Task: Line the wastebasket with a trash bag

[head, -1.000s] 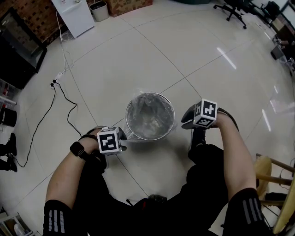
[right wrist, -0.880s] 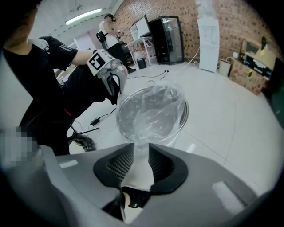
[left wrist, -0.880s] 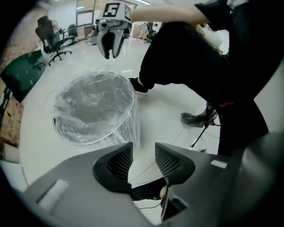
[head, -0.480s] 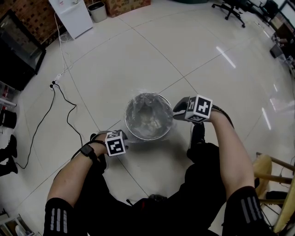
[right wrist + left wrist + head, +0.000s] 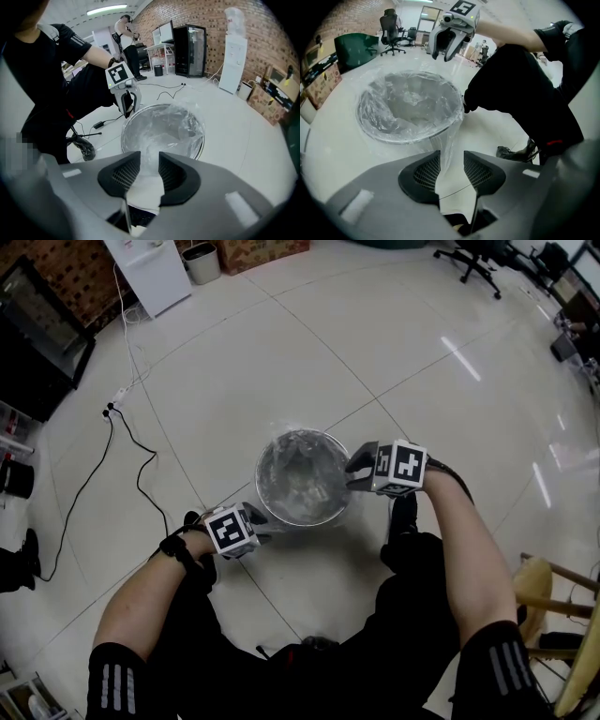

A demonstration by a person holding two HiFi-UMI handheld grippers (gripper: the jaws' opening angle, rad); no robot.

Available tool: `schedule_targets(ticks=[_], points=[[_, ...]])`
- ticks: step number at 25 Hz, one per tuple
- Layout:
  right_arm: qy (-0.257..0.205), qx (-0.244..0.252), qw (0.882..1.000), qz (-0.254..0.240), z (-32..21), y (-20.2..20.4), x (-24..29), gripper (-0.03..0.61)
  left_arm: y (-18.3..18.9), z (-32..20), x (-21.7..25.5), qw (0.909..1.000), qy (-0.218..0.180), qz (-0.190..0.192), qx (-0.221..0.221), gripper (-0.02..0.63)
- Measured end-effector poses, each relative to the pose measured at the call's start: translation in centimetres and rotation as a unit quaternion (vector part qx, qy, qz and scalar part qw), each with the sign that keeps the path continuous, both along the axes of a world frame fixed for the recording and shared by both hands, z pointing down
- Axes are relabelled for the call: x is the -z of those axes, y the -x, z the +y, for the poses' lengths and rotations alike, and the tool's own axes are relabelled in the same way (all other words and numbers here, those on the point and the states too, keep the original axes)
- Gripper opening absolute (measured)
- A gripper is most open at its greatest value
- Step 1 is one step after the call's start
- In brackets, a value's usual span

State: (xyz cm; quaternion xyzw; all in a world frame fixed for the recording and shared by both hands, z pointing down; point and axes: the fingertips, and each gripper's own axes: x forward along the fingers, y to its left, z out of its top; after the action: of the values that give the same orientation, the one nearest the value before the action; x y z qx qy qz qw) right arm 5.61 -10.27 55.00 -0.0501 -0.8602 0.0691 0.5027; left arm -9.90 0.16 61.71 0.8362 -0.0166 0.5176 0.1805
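The left gripper (image 5: 452, 158) stands open, a strip of bag (image 5: 410, 101) film running between its jaws (neither pad visibly pressing it). The right gripper (image 5: 150, 161) has just been opening, the bag's edge between its jaws. Beyond them the basket (image 5: 202, 140) stands on the floor (image 5: 234, 362), bag draped over its rim.

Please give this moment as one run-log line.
wastebasket: trash bag over rim | left claw: open, bag film between jaws | right claw: just been opening, bag edge between jaws
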Motion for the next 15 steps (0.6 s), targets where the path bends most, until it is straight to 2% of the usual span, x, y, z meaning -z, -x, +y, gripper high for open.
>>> schedule_targets(ticks=[1, 5, 7, 9, 10, 12, 14, 15], points=[[-0.003, -0.002, 1.0, -0.003, -0.2, 0.0, 0.2, 0.133, 0.0, 0.1, 0.6, 0.9999, -0.009, 0.002, -0.007, 0.15], [-0.015, -0.011, 1.0, -0.016, -1.0, 0.2, 0.9, 0.132, 0.3, -1.6, 3.3, 0.9938, -0.104, 0.016, -0.034, 0.152], [-0.015, -0.009, 1.0, -0.02, -1.0, 0.5, 1.1, 0.133, 0.5, -1.6, 3.9, 0.993, -0.108, 0.02, -0.043, 0.214], [-0.018, -0.008, 1.0, -0.023, -1.1, 0.8, 1.3, 0.133, 0.8, -1.8, 4.5, 0.9932, -0.106, 0.015, -0.046, 0.232], [-0.022, -0.01, 0.999, -0.026, -1.3, 0.9, 1.4, 0.132, 1.2, -2.6, 4.9, 0.9923, -0.118, 0.01, -0.037, 0.221], [-0.031, -0.023, 0.999, -0.035, -2.1, 1.1, 1.8, 0.132, 2.1, -5.6, 5.8, 0.9875, -0.157, 0.002, 0.007, 0.148], [-0.035, -0.052, 0.997, -0.042, -3.2, 1.2, 2.0, 0.132, 3.2, -9.1, 6.5, 0.9814, -0.175, 0.006, 0.079, 0.1], [-0.035, -0.074, 0.996, -0.046, -3.9, 1.2, 2.1, 0.132, 3.7, -10.5, 6.6, 0.9785, -0.168, 0.013, 0.12, 0.1]])
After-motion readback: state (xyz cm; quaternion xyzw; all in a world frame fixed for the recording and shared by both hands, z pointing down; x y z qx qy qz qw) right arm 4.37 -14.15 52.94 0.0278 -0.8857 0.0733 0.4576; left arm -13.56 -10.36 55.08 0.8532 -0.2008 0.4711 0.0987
